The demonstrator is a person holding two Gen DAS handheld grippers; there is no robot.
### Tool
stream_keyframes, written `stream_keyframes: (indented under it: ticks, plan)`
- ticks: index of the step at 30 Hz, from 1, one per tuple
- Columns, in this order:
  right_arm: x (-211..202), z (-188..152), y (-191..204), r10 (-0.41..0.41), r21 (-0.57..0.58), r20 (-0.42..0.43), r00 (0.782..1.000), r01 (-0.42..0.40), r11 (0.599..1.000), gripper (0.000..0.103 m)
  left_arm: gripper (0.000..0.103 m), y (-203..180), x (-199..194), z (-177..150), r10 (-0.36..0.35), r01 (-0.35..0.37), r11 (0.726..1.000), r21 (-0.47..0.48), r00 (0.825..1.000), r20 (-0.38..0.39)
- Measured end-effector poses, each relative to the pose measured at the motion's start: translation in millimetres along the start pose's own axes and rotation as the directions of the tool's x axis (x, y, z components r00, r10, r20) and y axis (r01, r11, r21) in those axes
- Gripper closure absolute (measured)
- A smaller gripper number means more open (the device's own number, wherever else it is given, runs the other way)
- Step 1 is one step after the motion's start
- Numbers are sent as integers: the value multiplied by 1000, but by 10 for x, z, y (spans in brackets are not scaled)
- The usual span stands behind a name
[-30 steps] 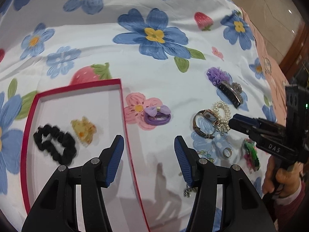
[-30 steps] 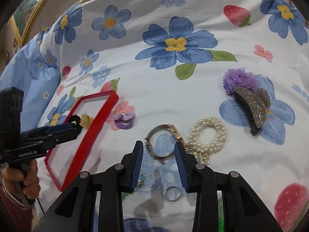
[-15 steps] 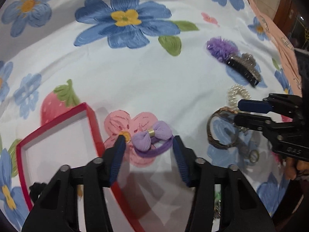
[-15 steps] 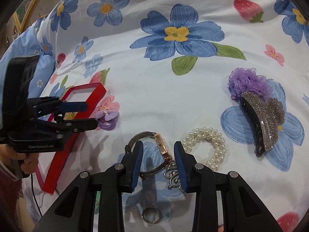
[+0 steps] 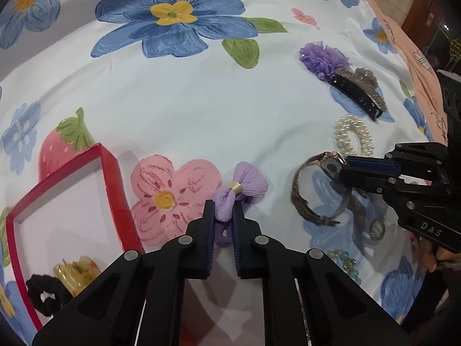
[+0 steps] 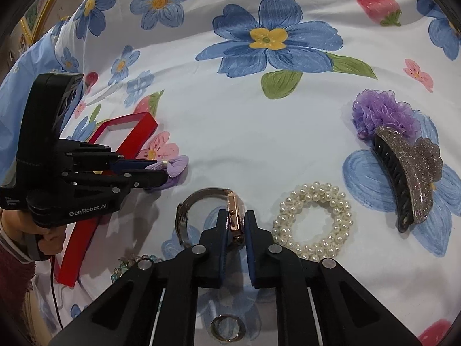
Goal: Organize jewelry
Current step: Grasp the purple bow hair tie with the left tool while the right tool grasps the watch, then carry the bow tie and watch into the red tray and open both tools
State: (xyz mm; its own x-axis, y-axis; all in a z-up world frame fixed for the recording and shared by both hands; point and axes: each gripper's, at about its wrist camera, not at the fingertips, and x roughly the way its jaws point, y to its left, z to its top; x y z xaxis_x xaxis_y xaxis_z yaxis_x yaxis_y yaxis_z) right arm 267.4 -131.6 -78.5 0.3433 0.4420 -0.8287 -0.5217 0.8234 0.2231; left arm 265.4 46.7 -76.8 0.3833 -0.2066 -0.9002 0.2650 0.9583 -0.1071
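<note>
We see the purple bow hair tie (image 5: 236, 194) pinched at one wing between the narrowed fingers of the left gripper (image 5: 223, 216), lying on the pink printed flower of the floral bedsheet (image 5: 184, 109), just right of the red tray (image 5: 113, 184). The tray's near corner wall stands close beside our left finger, so little room is left on that side; inside it, toward its lower end, lie a yellow claw clip (image 5: 75, 269) and a black scrunchie (image 5: 43, 295), touching each other. To the right, well apart from the bow, the right gripper (image 6: 234, 225) is closed on the rose-gold case of the wristwatch (image 6: 235, 219), whose band loops off to the left over the sheet. The pearl bracelet (image 6: 314, 222) lies just beside the right finger, very near the watch. Beyond it the glittery claw clip (image 6: 409, 178) rests against the purple organza scrunchie (image 6: 383, 112). Near the grippers' bases lie a small ring (image 6: 227, 328) and some teal beads (image 6: 129, 265), the beads close to the tray's outer edge. A broad stretch of bare sheet lies open ahead of both grippers, toward the big blue flower.
</note>
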Motion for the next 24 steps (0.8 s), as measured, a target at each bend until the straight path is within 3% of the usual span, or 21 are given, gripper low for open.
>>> stream_keyframes:
  ticks: [12,20,24]
  plan:
    - [-342,-82,25,6,60,80,997,-11,998,94,95,64,-553,-289,-101,118,981,-157,988,113]
    - [-525,-131,192,39,76,121,992,-49,996,94,95,184,-913,-645,-119,175,942,-287,972,204]
    - [-576,-162,320,56,67,131,990,-65,996,94,95,268,-1081,-874,-94,174,922,-346,967,236]
